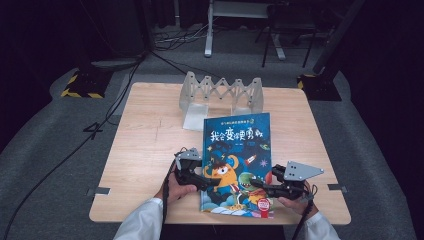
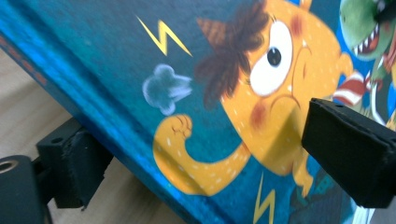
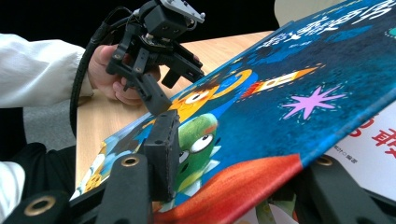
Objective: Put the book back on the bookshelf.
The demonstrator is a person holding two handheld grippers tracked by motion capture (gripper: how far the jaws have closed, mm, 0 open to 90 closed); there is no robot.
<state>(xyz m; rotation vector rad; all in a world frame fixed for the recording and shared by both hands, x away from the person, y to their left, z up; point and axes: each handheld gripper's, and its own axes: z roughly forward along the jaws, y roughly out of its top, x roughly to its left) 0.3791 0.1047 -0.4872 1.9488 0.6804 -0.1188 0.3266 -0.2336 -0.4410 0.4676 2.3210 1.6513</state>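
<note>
A blue picture book [image 1: 237,145] with an orange monster on its cover lies on the wooden table [image 1: 145,150], its bottom edge near the front edge. My left gripper [image 1: 212,182] stands at the book's left edge. In the left gripper view its jaws [image 2: 210,158] straddle that edge of the book [image 2: 210,93], one pad under it and the other hovering over the cover, so it is open. My right gripper [image 1: 257,184] is shut on the front cover [image 3: 280,93] near its lower right corner [image 3: 243,172]. It holds the cover tilted up off a white page [image 3: 369,144]. The left gripper [image 3: 180,86] shows beyond.
A translucent accordion-style rack [image 1: 221,92] stands at the table's back, just behind the book's top edge. Bare tabletop lies to the left of the book and a narrower strip to its right. Cables [image 1: 100,125] run over the grey floor at the left.
</note>
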